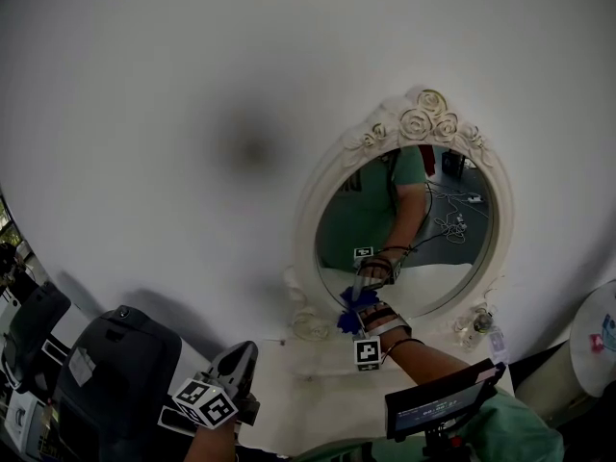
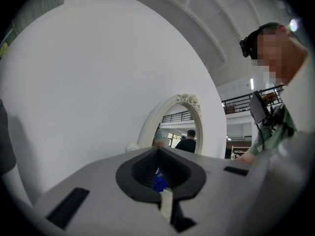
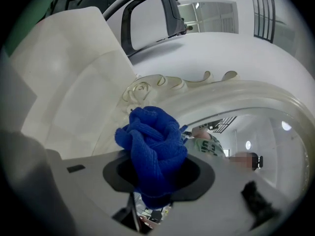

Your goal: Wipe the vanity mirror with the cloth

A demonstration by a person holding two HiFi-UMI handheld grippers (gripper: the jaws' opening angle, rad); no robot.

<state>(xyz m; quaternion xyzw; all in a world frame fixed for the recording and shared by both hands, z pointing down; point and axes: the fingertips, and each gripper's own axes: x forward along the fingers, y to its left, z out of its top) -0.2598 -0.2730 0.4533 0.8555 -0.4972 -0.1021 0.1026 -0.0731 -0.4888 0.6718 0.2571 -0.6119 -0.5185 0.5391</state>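
An oval vanity mirror (image 1: 423,221) in an ornate white frame (image 1: 310,200) stands against a white wall. My right gripper (image 1: 357,306) is shut on a bunched blue cloth (image 1: 350,316), which rests against the lower left edge of the glass. In the right gripper view the cloth (image 3: 152,144) fills the jaws of the right gripper (image 3: 155,178), just under the carved frame (image 3: 197,90). My left gripper (image 1: 241,356) hangs low at the left, away from the mirror, shut and holding nothing. In the left gripper view the left gripper (image 2: 158,154) faces the mirror (image 2: 179,127) from a distance.
A dark chair or case (image 1: 115,364) stands at the lower left. A small glass bottle (image 1: 478,325) sits by the mirror's right foot. A dark screen (image 1: 438,404) is near my chest. A white round object (image 1: 597,340) is at the right edge.
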